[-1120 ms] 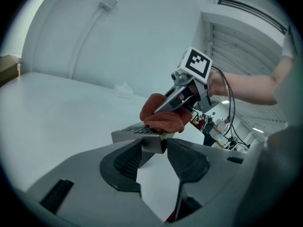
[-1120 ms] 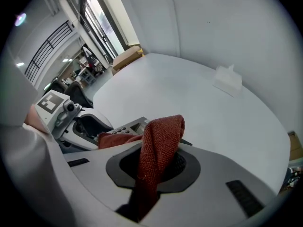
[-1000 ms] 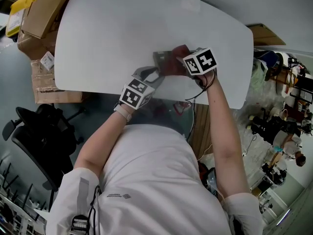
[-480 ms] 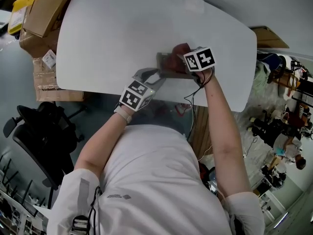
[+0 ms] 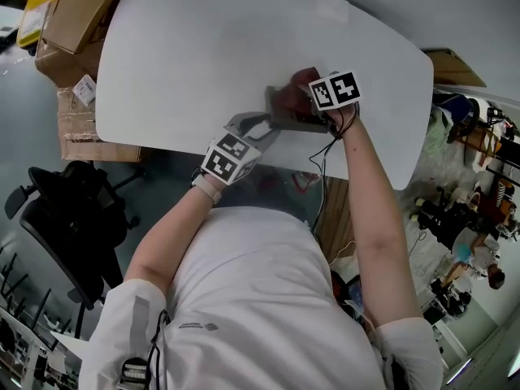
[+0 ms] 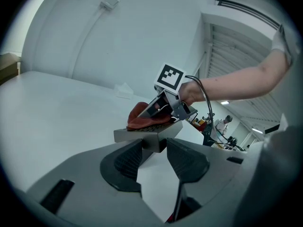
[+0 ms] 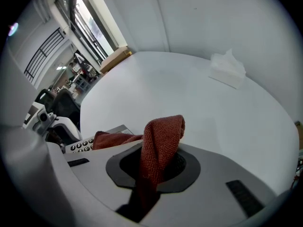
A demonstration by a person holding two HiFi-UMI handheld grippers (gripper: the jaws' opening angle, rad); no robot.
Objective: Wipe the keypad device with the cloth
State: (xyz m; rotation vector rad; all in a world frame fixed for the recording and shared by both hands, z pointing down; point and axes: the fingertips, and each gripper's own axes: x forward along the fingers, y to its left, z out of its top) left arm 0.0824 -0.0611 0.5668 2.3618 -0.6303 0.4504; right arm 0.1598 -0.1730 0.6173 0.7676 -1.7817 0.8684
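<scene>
The grey keypad device (image 5: 286, 114) lies on the white table (image 5: 187, 63) near its front edge. My left gripper (image 5: 258, 126) reaches it from the left, and its jaws close on the device's near end (image 6: 147, 137). My right gripper (image 5: 318, 97) points steeply down over the device, shut on a rust-red cloth (image 7: 160, 141). The cloth (image 6: 143, 117) drapes onto the device's top, beside the round buttons (image 7: 81, 146). In the left gripper view the right gripper (image 6: 166, 109) rests over the device's far end.
A white tissue packet (image 7: 227, 69) lies further back on the table. Cardboard boxes (image 5: 71, 15) stand beyond the table's left end and an office chair (image 5: 57, 218) below it. Cables (image 5: 321, 169) hang from the right gripper over the front edge.
My right gripper has sunk a little with the cloth onto the device. The left gripper and the device have kept still.
</scene>
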